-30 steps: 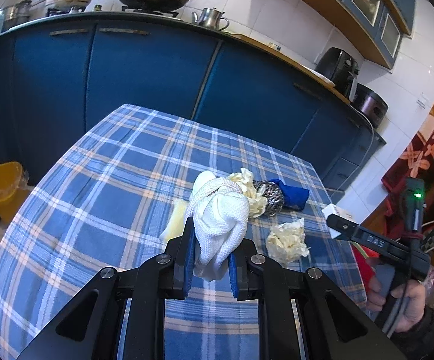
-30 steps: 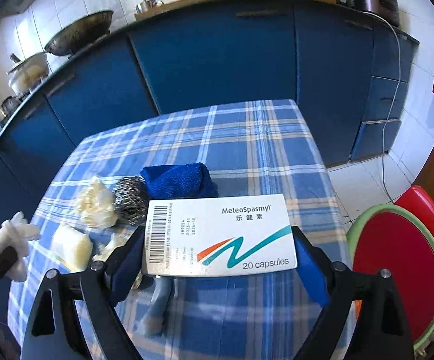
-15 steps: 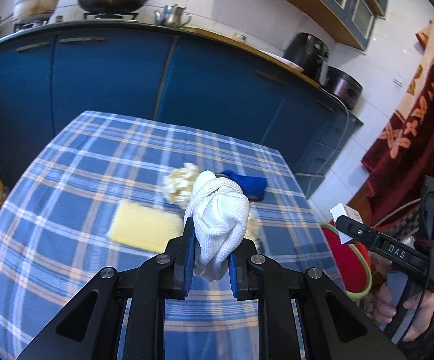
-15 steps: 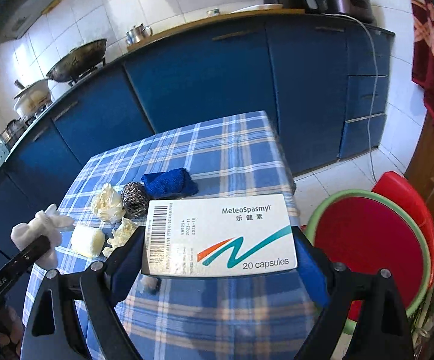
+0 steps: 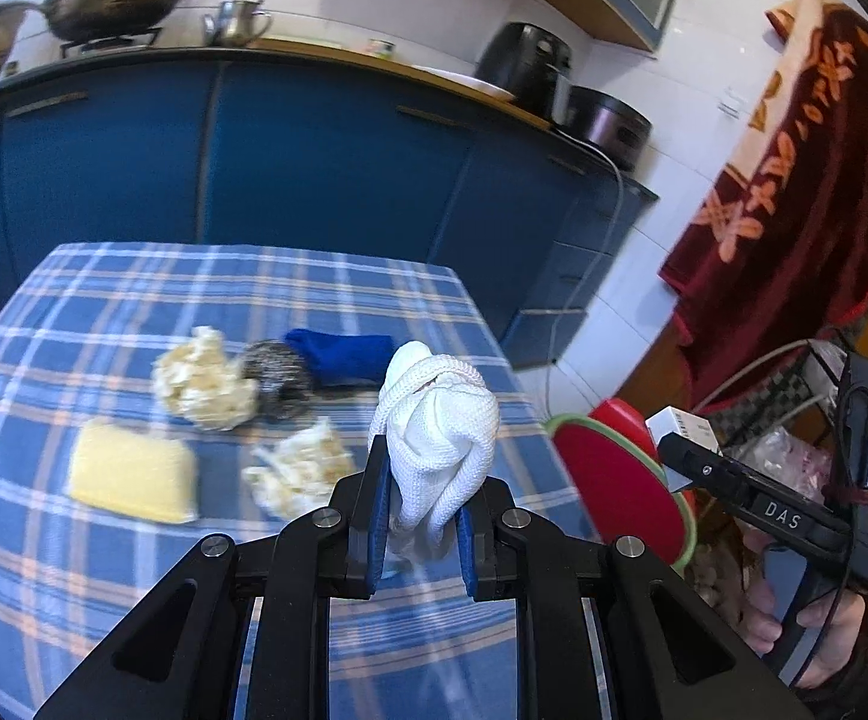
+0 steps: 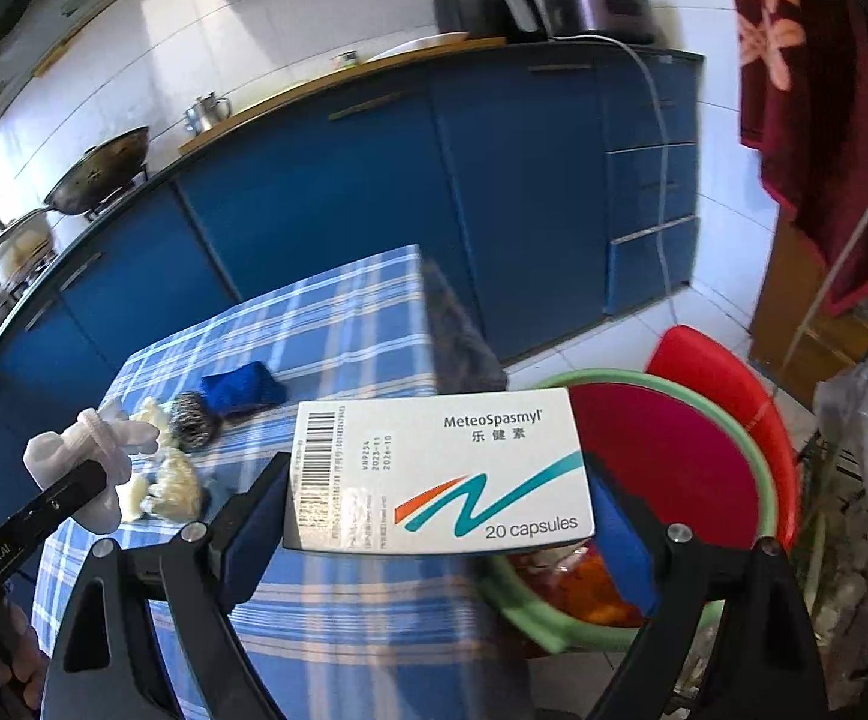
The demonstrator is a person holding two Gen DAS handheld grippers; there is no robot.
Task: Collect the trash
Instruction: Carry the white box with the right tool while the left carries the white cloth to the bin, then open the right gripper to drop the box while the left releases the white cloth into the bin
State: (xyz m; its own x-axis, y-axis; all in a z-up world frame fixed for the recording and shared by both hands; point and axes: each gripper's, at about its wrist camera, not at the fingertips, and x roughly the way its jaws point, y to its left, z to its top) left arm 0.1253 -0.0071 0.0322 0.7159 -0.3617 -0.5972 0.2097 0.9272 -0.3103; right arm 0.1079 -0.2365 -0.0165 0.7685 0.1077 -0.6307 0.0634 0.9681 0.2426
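Observation:
My left gripper (image 5: 419, 516) is shut on a bunched white knitted cloth (image 5: 436, 426), held above the near right part of the checked table (image 5: 104, 312). My right gripper (image 6: 434, 510) is shut on a white medicine box (image 6: 439, 474) marked "20 capsules", its blue pads pressing both short ends. It hangs past the table's right edge, above a green-rimmed red bin (image 6: 673, 450) with its red lid up. On the table lie two crumpled paper wads (image 5: 203, 381), a yellow sponge (image 5: 131, 477), a steel scourer (image 5: 275, 372) and a blue cloth (image 5: 344, 351).
Blue kitchen cabinets (image 5: 314, 150) run behind the table, with a wok (image 5: 113, 0), a kettle and appliances on the counter. A red patterned cloth (image 5: 793, 150) hangs at the right. Wire shelving with bags stands beside the bin.
Both grippers have swung to the right with their loads. The table items have slid left in both views, and the red bin has come into view under the medicine box.

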